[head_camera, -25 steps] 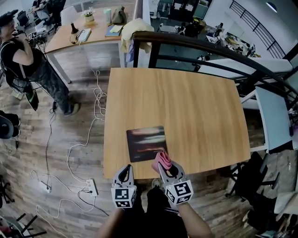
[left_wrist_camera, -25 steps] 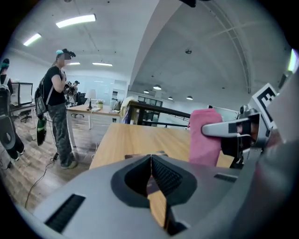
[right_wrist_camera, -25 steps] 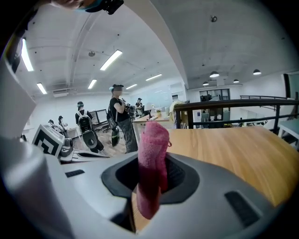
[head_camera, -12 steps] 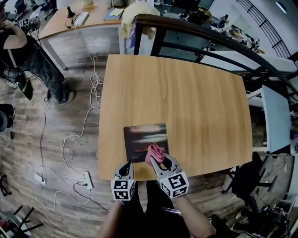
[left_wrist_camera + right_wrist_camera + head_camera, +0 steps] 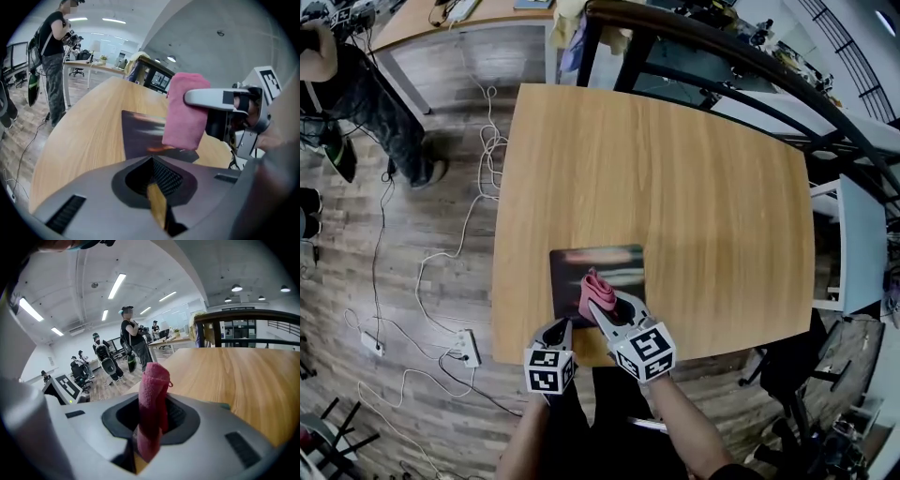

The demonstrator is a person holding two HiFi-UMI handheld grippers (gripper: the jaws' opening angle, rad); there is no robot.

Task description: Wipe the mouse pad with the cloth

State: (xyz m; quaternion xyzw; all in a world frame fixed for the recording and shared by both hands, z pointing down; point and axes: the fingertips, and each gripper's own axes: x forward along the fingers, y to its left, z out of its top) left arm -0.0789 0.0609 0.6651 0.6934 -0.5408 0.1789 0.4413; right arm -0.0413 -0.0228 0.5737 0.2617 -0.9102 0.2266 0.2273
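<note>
Now the right gripper (image 5: 601,308) comes in over the near part of the table (image 5: 675,178), its jaws clamped tight on the pink cloth (image 5: 592,288). From the right gripper view, the cloth is folded into a thick roll that stands up out of the jaws, gripped at its lower end. From the head view, it sits over the near half of the mouse pad (image 5: 614,262), slightly left of the pad's middle. In the left gripper view its free end hangs down right at the pad's surface, though whether it touches is too close to call.

The mouse pad lies flat near the table's near edge, left of centre, dark with blurred light streaks across it.

Meanwhile the left gripper (image 5: 561,329) is low at the pad's near left corner, jaws together with nothing between them. It sits just beside the right gripper, and the two marker cubes hang off the near edge of the table.

Off to the left, cables trail across the wooden floor (image 5: 412,234) to a power strip (image 5: 468,347), and a person (image 5: 352,80) stands at the far left.
</note>
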